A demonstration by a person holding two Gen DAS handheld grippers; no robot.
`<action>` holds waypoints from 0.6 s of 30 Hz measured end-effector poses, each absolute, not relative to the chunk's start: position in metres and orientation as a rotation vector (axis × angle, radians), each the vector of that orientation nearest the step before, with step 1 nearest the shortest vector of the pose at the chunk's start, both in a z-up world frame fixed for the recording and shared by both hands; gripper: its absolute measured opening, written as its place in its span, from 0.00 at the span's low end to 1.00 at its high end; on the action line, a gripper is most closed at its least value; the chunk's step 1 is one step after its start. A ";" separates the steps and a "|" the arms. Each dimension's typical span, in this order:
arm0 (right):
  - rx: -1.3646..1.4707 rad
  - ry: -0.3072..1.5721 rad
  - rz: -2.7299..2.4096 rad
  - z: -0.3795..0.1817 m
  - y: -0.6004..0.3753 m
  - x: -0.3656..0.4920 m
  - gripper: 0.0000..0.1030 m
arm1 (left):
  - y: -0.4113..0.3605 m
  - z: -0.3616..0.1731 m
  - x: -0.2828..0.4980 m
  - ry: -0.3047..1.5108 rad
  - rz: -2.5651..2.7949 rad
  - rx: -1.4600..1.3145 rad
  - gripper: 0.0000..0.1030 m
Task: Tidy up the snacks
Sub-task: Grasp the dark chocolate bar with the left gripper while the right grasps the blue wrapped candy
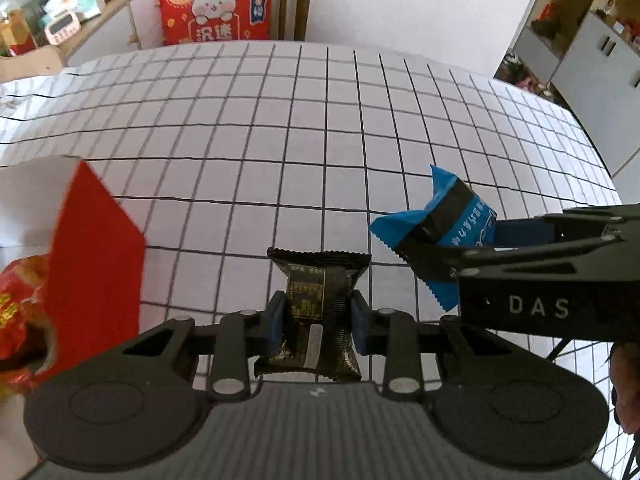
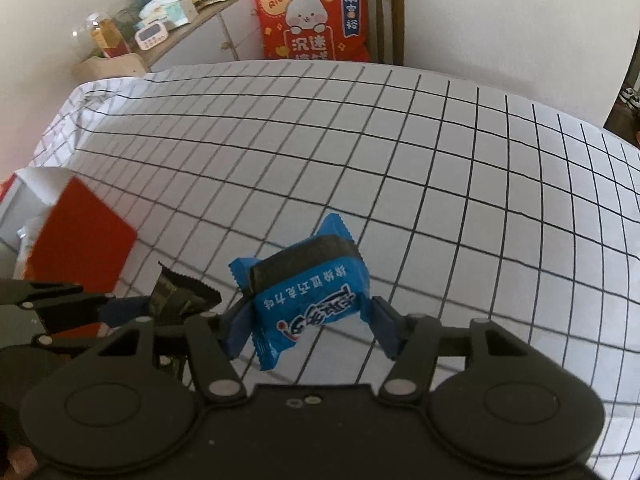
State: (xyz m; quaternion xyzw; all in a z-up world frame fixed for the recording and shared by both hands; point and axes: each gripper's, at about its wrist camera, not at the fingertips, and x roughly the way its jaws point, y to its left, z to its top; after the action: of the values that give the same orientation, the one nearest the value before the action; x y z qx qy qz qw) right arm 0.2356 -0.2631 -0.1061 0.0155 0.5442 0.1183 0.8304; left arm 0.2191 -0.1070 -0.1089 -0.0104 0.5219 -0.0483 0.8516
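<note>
Two snack packets held above the checked tablecloth

The left gripper (image 1: 318, 322) is clamped narrowly on a black foil-wrapped snack packet (image 1: 318, 300); just beside it, the right gripper (image 2: 310, 320) pinches a wider blue plastic snack packet (image 2: 308, 296). Both hang over the white grid-patterned tablecloth (image 1: 280, 120), near a red-and-white cardboard box (image 1: 96, 248) at its left edge.

Box (image 1: 92, 240) left on the table (image 1: 280, 120), cushion (image 1: 214, 2) on chair (image 1: 294, 0) behind
</note>
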 end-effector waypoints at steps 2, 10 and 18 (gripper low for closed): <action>0.035 1.148 0.264 -0.098 -0.261 0.228 0.58 | -0.103 -0.100 0.209 1.089 -0.098 -0.028 0.31; 0.041 1.093 0.327 -0.056 -0.248 0.193 0.59 | -0.080 -0.065 0.176 1.054 -0.062 -0.084 0.31; 0.033 1.044 0.383 -0.022 -0.228 0.170 0.59 | -0.050 -0.033 0.144 1.023 -0.015 -0.146 0.31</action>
State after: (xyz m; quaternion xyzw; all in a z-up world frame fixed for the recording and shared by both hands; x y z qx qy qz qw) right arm 0.1702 -0.2285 -0.0219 0.0157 0.4957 0.1818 0.8491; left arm 0.1440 -0.0497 -0.0333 -0.0699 0.4892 -0.0073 0.8694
